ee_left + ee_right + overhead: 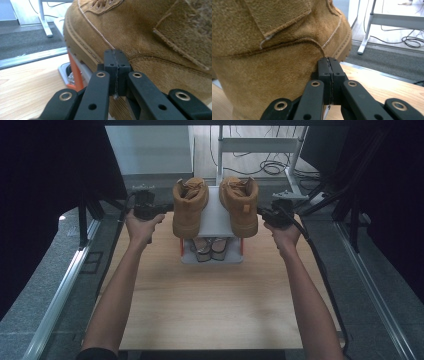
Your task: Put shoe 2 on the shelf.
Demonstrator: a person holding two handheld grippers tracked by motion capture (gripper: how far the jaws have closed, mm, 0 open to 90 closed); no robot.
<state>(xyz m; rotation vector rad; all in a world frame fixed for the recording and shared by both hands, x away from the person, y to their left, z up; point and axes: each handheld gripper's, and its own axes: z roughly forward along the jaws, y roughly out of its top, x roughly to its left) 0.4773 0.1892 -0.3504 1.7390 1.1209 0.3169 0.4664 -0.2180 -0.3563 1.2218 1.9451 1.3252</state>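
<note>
- two tan suede boots are seen on top of a small white shoe rack (pixel 216 215) at the far edge of the wooden table (pixel 210 300).
- the left boot (pixel 190 206) and the right boot (pixel 240 204) stand side by side, a bare strip of shelf between them.
- a pair of sandals (pixel 211 248) is kept on the lower shelf.
- the left gripper (pixel 116 55) is pressed shut on nothing, its tips against the left boot's outer side.
- the right gripper (pixel 329 62) is likewise closed and empty, against the right boot's outer side.
</note>
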